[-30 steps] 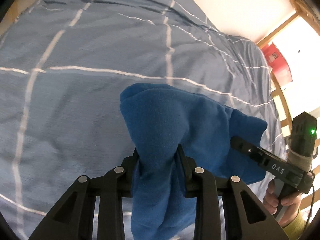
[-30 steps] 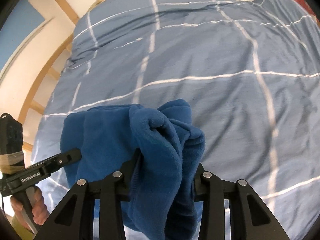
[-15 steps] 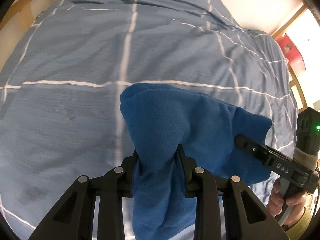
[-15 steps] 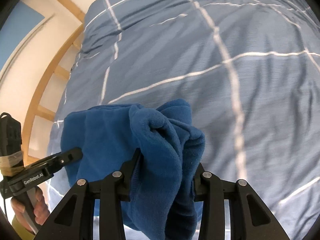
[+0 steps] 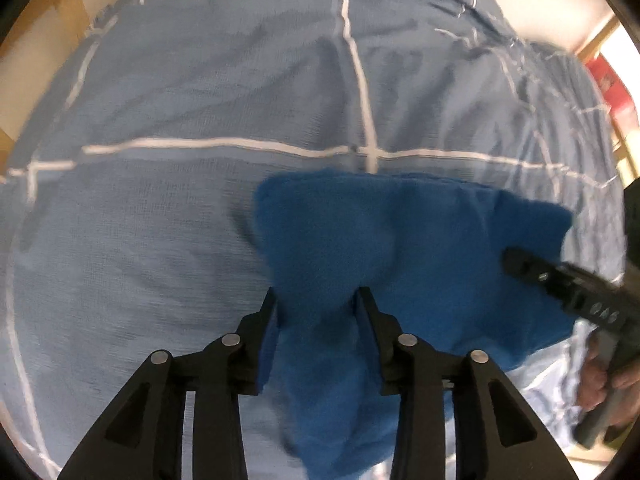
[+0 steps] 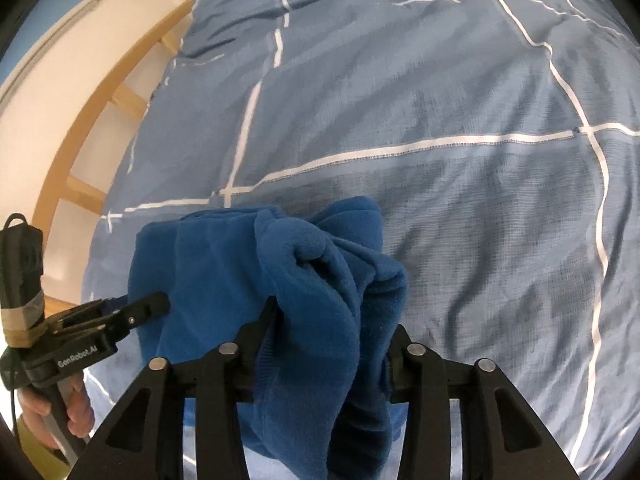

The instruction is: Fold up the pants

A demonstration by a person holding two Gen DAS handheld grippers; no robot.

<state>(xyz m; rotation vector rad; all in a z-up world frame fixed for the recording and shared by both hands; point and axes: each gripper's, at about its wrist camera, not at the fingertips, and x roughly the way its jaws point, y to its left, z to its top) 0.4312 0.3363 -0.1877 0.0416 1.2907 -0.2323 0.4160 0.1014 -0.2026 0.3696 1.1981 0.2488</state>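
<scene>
Blue fleece pants point(image 5: 400, 240) hang bunched between my two grippers, low over the bed. In the left wrist view, my left gripper point(image 5: 316, 296) has a thick fold of the pants between its jaws, which are opening, and the cloth still fills the gap. The right gripper's finger point(image 5: 520, 264) reaches into the pants from the right edge, held by a hand point(image 5: 600, 380). In the right wrist view, my right gripper point(image 6: 336, 316) is shut on another bunched fold of the pants point(image 6: 208, 272). A finger point(image 6: 152, 308) of the left gripper enters from the lower left.
A blue-grey bed cover point(image 5: 200, 100) with thin white grid lines lies under everything and also fills the right wrist view point(image 6: 480, 80). A wooden bed frame point(image 6: 80, 184) runs along the left side. A red object point(image 5: 612, 92) stands past the bed's far right edge.
Both grippers have carried the pants across the bed and a little lower; the grid lines have slid through both views. The left jaws stand slightly wider apart around the fold.
</scene>
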